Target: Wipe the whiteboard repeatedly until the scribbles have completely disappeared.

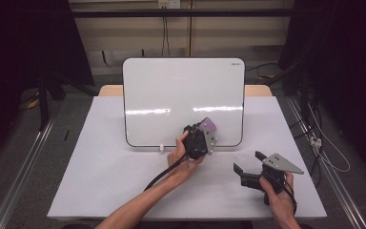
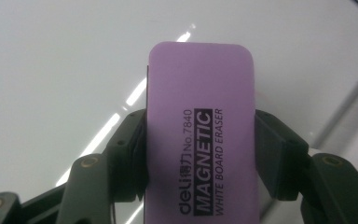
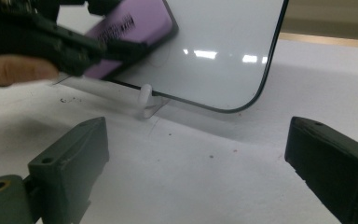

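The purple eraser (image 2: 200, 140) sits clamped between the left gripper (image 1: 201, 136)'s jaws, seemingly touching the whiteboard (image 1: 171, 90); the right gripper (image 1: 248, 164) rests open on the table (image 1: 95, 176).

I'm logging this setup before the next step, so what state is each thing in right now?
Purple rectangular magnetic whiteboard eraser: clamped between the left claw's jaws, held against the board.
White rounded-corner whiteboard: propped upright on small white clip stands, surface looks clean.
Left claw: shut on the eraser.
Right claw: open, empty, low over the white table.
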